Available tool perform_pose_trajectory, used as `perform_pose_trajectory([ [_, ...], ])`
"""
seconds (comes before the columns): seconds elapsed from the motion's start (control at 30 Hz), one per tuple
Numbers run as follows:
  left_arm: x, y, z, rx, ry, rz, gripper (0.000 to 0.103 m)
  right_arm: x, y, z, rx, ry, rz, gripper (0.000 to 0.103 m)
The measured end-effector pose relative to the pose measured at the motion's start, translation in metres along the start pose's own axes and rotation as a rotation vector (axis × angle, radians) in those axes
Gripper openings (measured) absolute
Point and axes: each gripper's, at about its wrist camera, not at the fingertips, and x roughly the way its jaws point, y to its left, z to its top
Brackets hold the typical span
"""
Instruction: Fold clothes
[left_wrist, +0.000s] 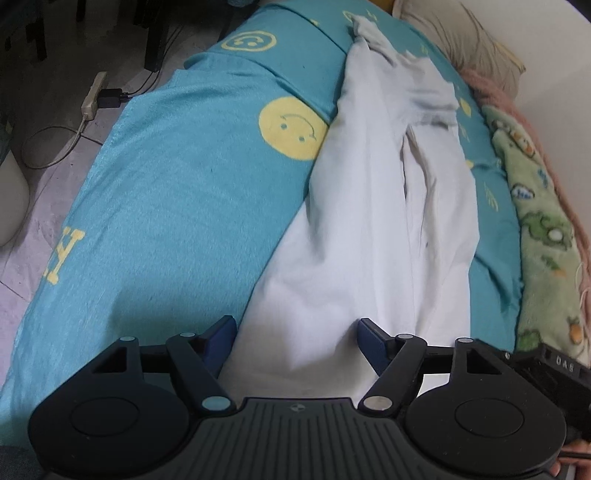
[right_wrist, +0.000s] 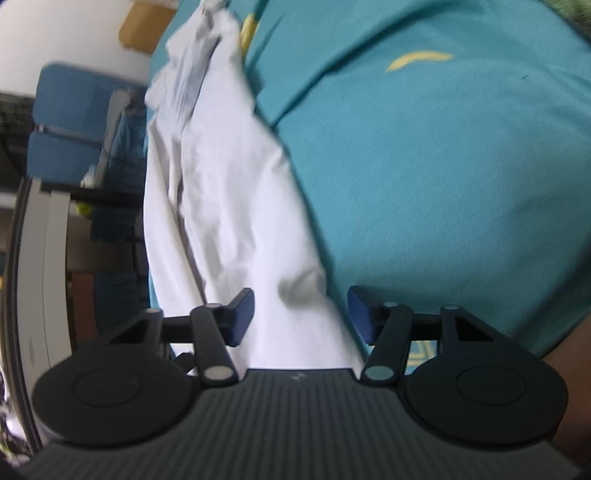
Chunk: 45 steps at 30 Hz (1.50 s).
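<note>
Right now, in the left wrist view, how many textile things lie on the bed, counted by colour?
White: 1, the white garment
Teal: 1, the teal smiley blanket
Green: 1, the green printed blanket
Pink: 1, the pink knitted throw
Beige: 1, the beige pillow
Total: 5

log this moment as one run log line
task: fold clothes | left gripper: open over white garment | right gripper: open, same garment | surface: teal smiley blanket | fold: not started
</note>
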Motion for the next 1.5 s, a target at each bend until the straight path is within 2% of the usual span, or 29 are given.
perform_pose_trajectory([
  [0.03, -0.001, -0.002, -0.003, 0.02, 0.0, 0.023, 0.065, 0.002, 0.002, -0.002, -0.01, 0.02, -0.001, 0.04],
  [0.1, -0.002, -0.004, -0.009, 0.039, 0.011, 0.045, 0.062, 0.006, 0.005, -0.006, -0.03, 0.061, -0.004, 0.028],
  [0.2, -0.005, -0.001, -0.014, 0.019, 0.006, 0.066, 0.059, 0.005, 0.014, -0.013, -0.105, 0.073, -0.06, 0.028],
  [0.33, -0.008, 0.011, -0.012, -0.049, 0.01, 0.041, 0.062, -0.004, 0.017, -0.018, -0.12, 0.012, -0.113, 0.03],
  [0.47, -0.004, 0.004, -0.01, -0.002, 0.02, 0.025, 0.076, -0.001, 0.014, -0.018, -0.104, 0.021, -0.132, 0.031],
  [0.6, 0.001, -0.001, -0.011, 0.019, 0.029, 0.025, 0.078, 0.003, 0.018, -0.021, -0.123, 0.023, -0.121, 0.048],
  [0.63, 0.001, 0.0, -0.011, 0.016, 0.028, 0.023, 0.078, 0.004, 0.019, -0.022, -0.126, 0.024, -0.114, 0.053],
  [0.73, 0.001, 0.001, -0.012, 0.014, 0.021, 0.017, 0.077, 0.003, 0.02, -0.025, -0.125, 0.032, -0.101, 0.058],
  [0.87, -0.002, 0.003, -0.014, 0.004, 0.005, 0.021, 0.059, 0.004, 0.021, -0.027, -0.126, 0.046, -0.105, 0.058],
  [0.93, -0.003, 0.004, -0.014, -0.001, 0.003, 0.018, 0.056, 0.005, 0.023, -0.03, -0.142, 0.052, -0.114, 0.058],
  [1.07, -0.003, 0.005, -0.015, -0.011, 0.008, 0.009, 0.057, 0.009, 0.032, -0.037, -0.204, 0.061, -0.153, 0.058],
  [1.17, -0.003, 0.002, -0.017, 0.007, 0.027, -0.014, 0.068, 0.014, 0.038, -0.042, -0.251, 0.107, -0.158, 0.059],
  [1.23, -0.001, -0.002, -0.021, 0.03, 0.056, -0.034, 0.069, 0.015, 0.038, -0.042, -0.25, 0.139, -0.144, 0.058],
  [1.3, -0.001, -0.003, -0.022, 0.036, 0.06, -0.031, 0.06, 0.016, 0.04, -0.044, -0.267, 0.166, -0.139, 0.054],
  [1.33, -0.002, -0.003, -0.023, 0.034, 0.061, -0.026, 0.057, 0.016, 0.043, -0.047, -0.295, 0.172, -0.157, 0.048],
  [1.37, -0.002, -0.003, -0.023, 0.032, 0.063, -0.021, 0.046, 0.017, 0.047, -0.05, -0.323, 0.177, -0.176, 0.043],
  [1.4, -0.003, -0.003, -0.023, 0.025, 0.061, -0.022, 0.032, 0.018, 0.05, -0.053, -0.351, 0.183, -0.194, 0.03],
  [1.43, -0.003, -0.002, -0.023, 0.018, 0.058, -0.023, 0.027, 0.019, 0.054, -0.056, -0.383, 0.184, -0.216, 0.022],
  [1.47, -0.004, -0.002, -0.023, 0.011, 0.055, -0.024, 0.015, 0.019, 0.059, -0.06, -0.423, 0.179, -0.237, 0.019],
  [1.5, -0.007, -0.001, -0.023, -0.001, 0.044, -0.034, 0.011, 0.018, 0.064, -0.062, -0.449, 0.172, -0.245, 0.014],
])
